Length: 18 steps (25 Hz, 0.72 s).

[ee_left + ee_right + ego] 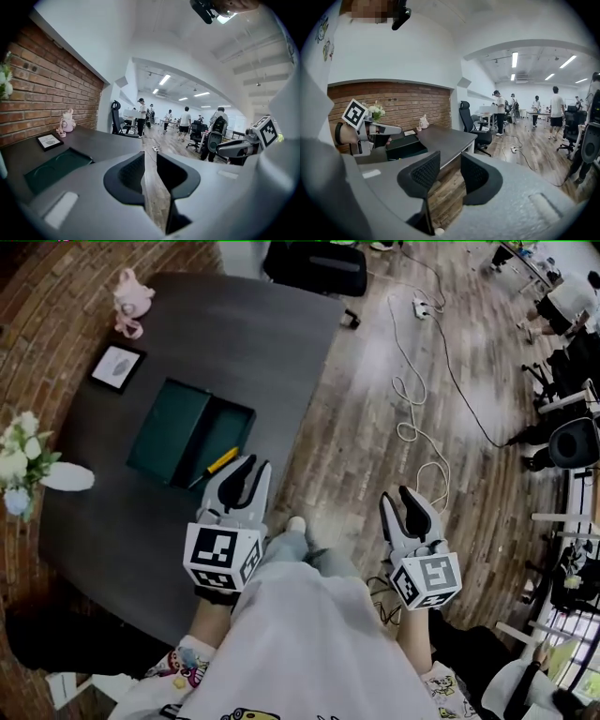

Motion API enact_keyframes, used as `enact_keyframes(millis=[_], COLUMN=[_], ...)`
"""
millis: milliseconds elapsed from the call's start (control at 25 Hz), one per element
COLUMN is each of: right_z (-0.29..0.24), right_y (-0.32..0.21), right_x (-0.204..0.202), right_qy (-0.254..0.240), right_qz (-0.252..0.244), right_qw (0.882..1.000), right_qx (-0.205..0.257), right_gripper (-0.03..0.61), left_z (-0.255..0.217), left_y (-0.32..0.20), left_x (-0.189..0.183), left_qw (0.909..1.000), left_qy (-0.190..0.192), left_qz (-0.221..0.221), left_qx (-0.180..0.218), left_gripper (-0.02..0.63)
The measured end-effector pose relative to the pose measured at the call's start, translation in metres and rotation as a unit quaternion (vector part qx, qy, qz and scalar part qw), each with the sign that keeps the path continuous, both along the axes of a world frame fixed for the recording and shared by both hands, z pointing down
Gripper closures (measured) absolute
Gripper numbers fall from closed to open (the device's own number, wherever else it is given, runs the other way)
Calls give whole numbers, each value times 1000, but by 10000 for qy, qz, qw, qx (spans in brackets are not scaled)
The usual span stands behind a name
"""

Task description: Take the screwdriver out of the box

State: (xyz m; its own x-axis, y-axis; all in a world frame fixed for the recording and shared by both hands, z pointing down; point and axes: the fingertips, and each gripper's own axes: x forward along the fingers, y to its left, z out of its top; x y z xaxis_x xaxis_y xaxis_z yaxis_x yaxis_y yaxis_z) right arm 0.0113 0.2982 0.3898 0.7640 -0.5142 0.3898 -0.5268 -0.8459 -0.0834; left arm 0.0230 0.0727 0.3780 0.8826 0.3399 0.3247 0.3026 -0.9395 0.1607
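A dark green box point(223, 427) stands open on the dark table point(253, 343), its lid point(169, 427) laid flat to the left of it. A screwdriver point(221, 462) with a yellow handle lies slantwise at the box's near edge; I cannot tell whether it rests inside or just outside. My left gripper point(251, 465) hovers right beside the handle, jaws open, nothing between them. My right gripper point(396, 495) hangs over the wood floor, off the table's right side, open and empty. The box point(405, 146) and left gripper point(370, 129) also show in the right gripper view.
A pink plush toy point(129, 298), a framed picture point(116, 367) and a vase of flowers point(23, 465) stand along the table's far and left sides by the brick wall. A black office chair point(314, 266) and white cables point(412, 409) are on the floor. Several people point(185, 123) stand far off.
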Motion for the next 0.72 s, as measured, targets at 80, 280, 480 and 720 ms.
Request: enact_keyframes(millis=[80, 280, 480, 720], right_z=[2, 4, 2, 3], right_y=[-12, -42, -79, -138], right_x=[6, 29, 66, 118], right_qy=[-40, -47, -3, 10], right_qz=[-162, -708, -1460, -2534], right_qw=[9999, 9975, 9893, 9673], right_qx=[-13, -36, -38, 26], right_gripper=[443, 443, 443, 443], left_z=[2, 4, 2, 0], left_y=[-11, -39, -70, -108], left_x=[-1, -2, 0, 2], left_qw=[9999, 9979, 9903, 9696], left_qy=[-44, -50, -3, 10], left_qz=[-142, -652, -1388, -2447], left_qx=[-12, -16, -41, 9], left_gripper=[532, 532, 532, 532])
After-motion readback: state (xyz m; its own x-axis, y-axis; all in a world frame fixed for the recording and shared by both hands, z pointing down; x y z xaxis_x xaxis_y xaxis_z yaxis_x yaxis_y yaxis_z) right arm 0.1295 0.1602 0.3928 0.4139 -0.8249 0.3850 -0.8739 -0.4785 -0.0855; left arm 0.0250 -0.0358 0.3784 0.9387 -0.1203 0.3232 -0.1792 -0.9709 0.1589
